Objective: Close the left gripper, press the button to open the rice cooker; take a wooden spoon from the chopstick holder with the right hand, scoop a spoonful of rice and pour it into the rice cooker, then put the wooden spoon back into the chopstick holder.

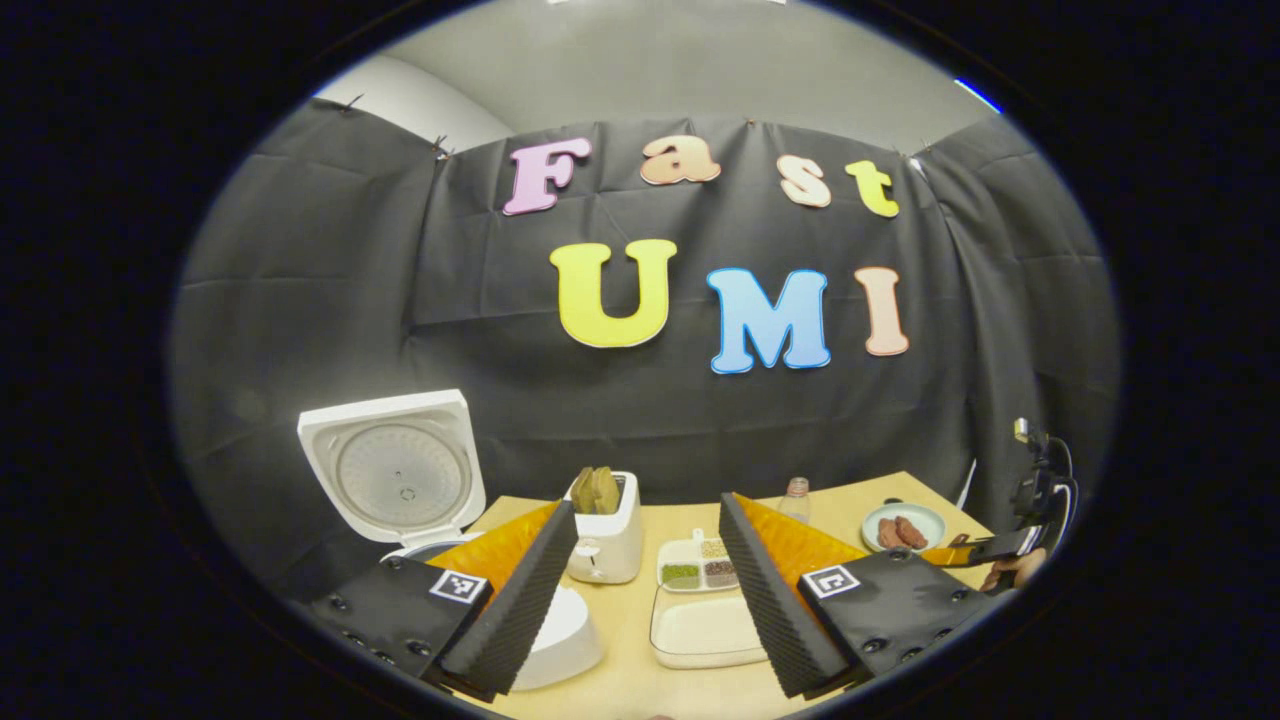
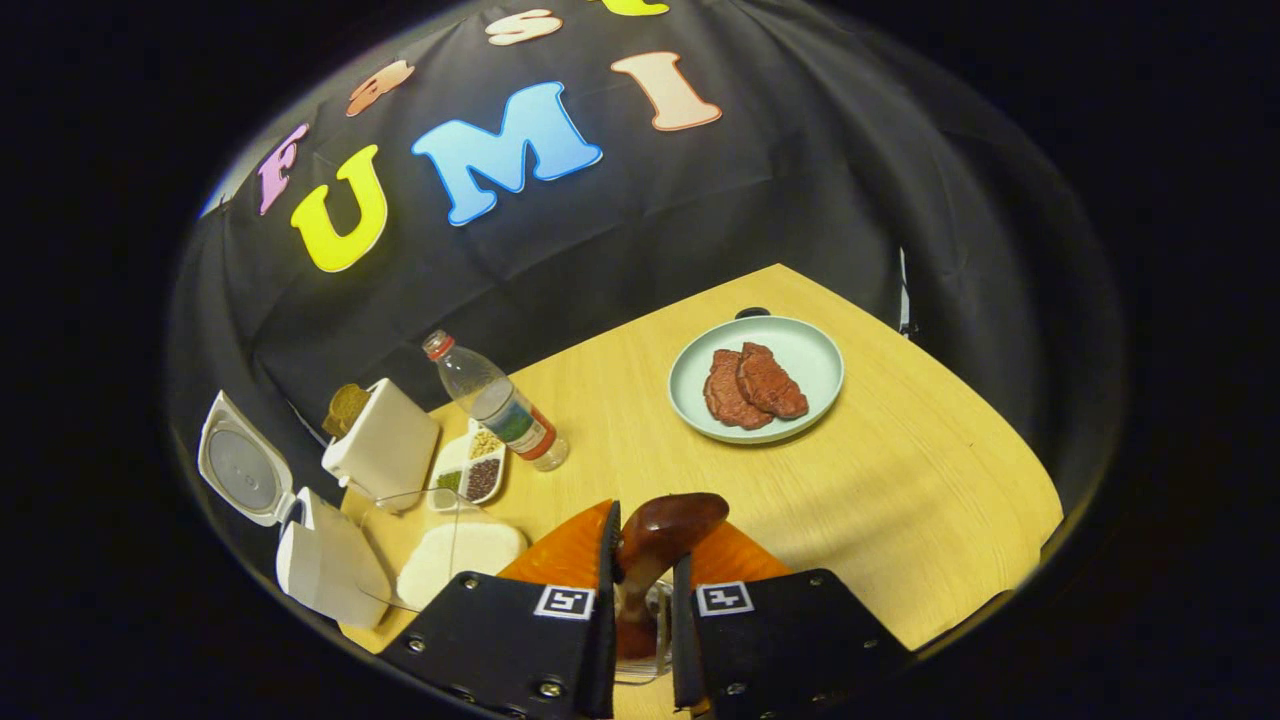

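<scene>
We saw the right gripper [image 2: 640,590] with its jaws pinched on the wooden spoon [image 2: 655,540] — bowl pointing forward — well right of the rice cooker [image 2: 325,560], lid up; the left gripper [image 1: 645,590] stood wide beside it.

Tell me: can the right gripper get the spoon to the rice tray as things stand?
Probably yes. The right gripper is shut on the spoon, and the tray lies open to its left, with only the bottle standing close by.

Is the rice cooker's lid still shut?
No, the rice cooker stands with its lid raised upright, inner side showing.
</scene>
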`<state>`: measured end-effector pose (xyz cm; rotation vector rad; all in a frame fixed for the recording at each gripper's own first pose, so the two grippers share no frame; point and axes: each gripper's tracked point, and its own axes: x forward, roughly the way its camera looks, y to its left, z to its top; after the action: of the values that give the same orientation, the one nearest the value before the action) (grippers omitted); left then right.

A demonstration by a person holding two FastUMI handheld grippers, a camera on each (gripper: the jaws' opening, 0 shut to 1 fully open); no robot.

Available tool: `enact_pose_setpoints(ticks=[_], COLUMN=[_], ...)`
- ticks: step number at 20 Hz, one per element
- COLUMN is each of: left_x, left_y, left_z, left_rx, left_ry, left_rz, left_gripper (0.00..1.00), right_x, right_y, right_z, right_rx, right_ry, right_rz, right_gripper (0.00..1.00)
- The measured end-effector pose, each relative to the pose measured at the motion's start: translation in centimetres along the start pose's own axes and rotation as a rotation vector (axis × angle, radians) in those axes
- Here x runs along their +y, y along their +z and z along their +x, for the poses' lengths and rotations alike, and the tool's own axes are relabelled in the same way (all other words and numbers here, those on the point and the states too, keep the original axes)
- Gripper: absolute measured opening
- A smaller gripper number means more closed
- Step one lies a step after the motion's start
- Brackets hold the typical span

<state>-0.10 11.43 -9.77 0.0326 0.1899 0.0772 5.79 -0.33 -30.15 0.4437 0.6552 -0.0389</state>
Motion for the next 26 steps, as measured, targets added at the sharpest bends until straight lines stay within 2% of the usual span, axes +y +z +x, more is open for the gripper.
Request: enact_pose_setpoints(ticks=[1,2,3,6,10,11,13,15,18,19,21,26], left_x=[0.2,0.4,0.6,1.2,2.8,3.3,3.4,4.1,5.3,5.7,6.6,9.5], left_y=[0.1,0.2,0.4,0.0,-0.5,-0.4,-0.4,-0.8,-1.8,-2.0,-2.5,-2.2], left_z=[0.2,0.4,0.5,0.6,0.2,0.0,-0.3,-0.6,-0.8,-1.0,-1.4,-1.6], left_rx=[-0.003,-0.009,-0.015,-0.023,-0.033,-0.048,-0.061,-0.061,-0.045,-0.043,-0.04,-0.047], left_ry=[-0.003,-0.007,-0.011,-0.026,-0.042,-0.042,-0.067,-0.081,-0.081,-0.08,-0.077,-0.063], left_rz=[-0.003,-0.008,-0.011,-0.011,-0.006,-0.005,-0.012,-0.004,0.007,0.009,0.01,0.007], left_gripper=[0.99,0.99,0.96,1.0,0.99,0.96,0.99,0.96,0.96,0.99,0.96,0.99], right_x=[0.5,0.9,1.4,2.7,5.0,6.0,8.3,11.4,16.2,17.6,20.0,22.6], right_y=[-0.1,0.0,0.3,1.9,5.7,6.9,8.7,9.7,9.2,8.5,6.3,1.8], right_z=[-0.8,-1.2,-1.6,-3.2,-5.9,-6.5,-7.3,-7.4,-6.0,-5.1,-3.3,0.6], right_rx=[-0.016,-0.033,-0.046,-0.09,-0.164,-0.186,-0.223,-0.245,-0.244,-0.232,-0.183,-0.137], right_ry=[0.009,0.002,0.003,0.001,0.015,0.028,0.064,0.117,0.186,0.205,0.237,0.225], right_rz=[-0.01,-0.018,-0.032,-0.068,-0.056,-0.062,-0.079,-0.106,-0.159,-0.172,-0.16,-0.185], right_gripper=[0.14,0.14,0.09,0.09,0.09,0.09,0.09,0.09,0.09,0.09,0.09,0.09])
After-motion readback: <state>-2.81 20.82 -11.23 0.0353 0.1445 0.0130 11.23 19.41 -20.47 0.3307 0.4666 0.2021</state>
